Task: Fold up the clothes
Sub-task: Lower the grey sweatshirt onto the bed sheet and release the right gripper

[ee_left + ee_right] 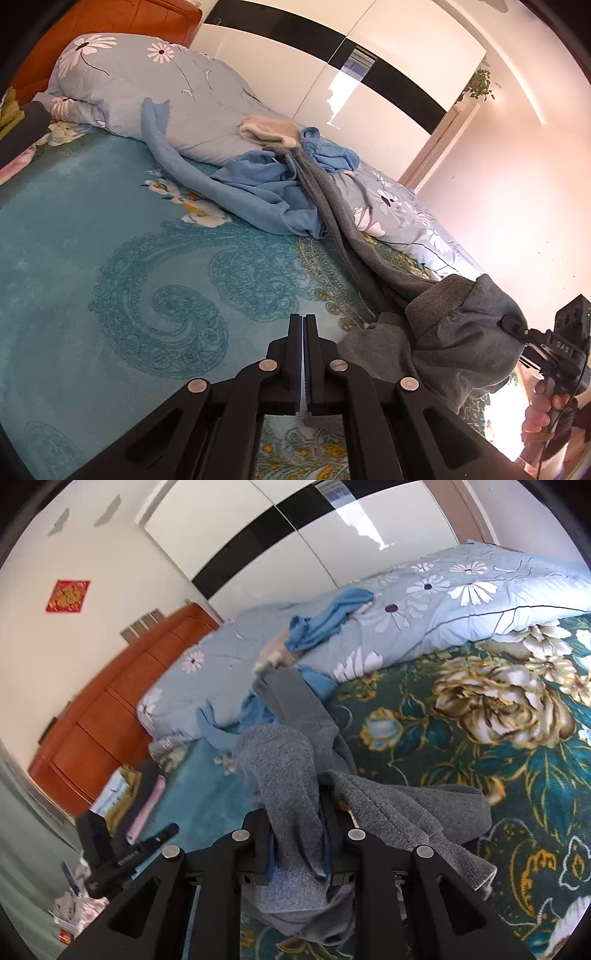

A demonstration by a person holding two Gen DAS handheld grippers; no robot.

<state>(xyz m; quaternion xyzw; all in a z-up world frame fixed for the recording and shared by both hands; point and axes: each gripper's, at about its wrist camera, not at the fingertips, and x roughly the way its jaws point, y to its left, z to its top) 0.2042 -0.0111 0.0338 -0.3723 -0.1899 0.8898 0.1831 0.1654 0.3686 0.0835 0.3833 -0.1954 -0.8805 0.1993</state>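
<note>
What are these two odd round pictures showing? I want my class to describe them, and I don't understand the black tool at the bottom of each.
Each black tool is a hand-held gripper with two fingers; a person holds one in each hand. A fisheye camera on each looks along its fingers, which bends the room round. The left view shows the left gripper shut and holding nothing. The right view shows the right gripper clamped on a grey knitted sweatshirt. On the teal patterned bedspread lie a crumpled light blue garment and a pale blue daisy-print quilt.
</note>
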